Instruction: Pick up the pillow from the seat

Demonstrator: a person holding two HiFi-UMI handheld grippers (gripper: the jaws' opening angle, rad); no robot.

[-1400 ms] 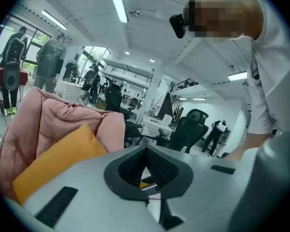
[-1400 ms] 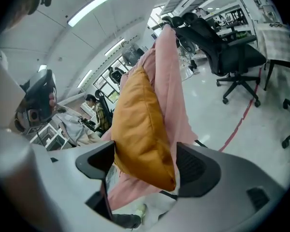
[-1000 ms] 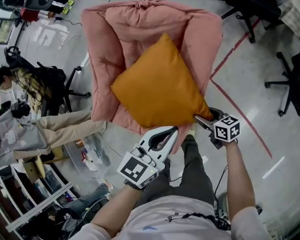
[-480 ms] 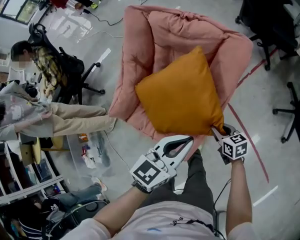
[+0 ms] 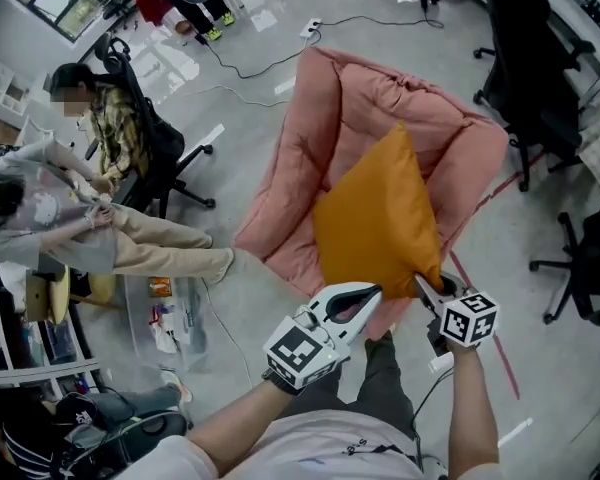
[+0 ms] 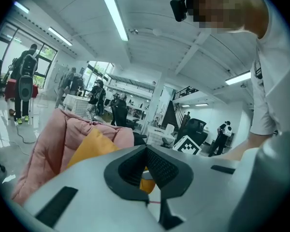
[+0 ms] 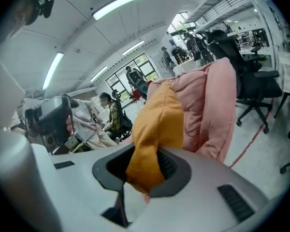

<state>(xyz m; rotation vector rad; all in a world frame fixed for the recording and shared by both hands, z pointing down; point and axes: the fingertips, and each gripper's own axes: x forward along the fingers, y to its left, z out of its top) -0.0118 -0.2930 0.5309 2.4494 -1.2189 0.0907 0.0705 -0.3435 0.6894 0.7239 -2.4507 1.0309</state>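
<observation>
Two jaws of the right gripper (image 5: 425,286) (image 7: 143,169) are pressed together on the lowest corner of the orange pillow (image 5: 375,223) (image 7: 154,124), and the right gripper view shows the cloth bunched and pinched between the pads. The left gripper (image 5: 370,294) (image 6: 146,170) hangs just beside it, to its left, with its tip at the pillow's lower edge. Its pads meet at the far end and hold nothing that can be made out, though a scrap of orange shows through the gap behind them.

From the pinched corner the pillow rises as a diamond, one point up, leaning back against the pink padded seat (image 5: 360,98) (image 7: 208,105). Its lower corner hangs over the seat's front edge. The seat's puffy back and side bolsters stand around the pillow on three sides, and in the left gripper view the pillow (image 6: 89,146) shows against the pink seat (image 6: 43,144).

Beyond the seat on the pale floor, a red tape line (image 5: 485,328) runs past the right gripper. Black office chairs (image 5: 525,58) stand to the right. Well off to the left, two people (image 5: 100,118) sit close together near a black chair.
</observation>
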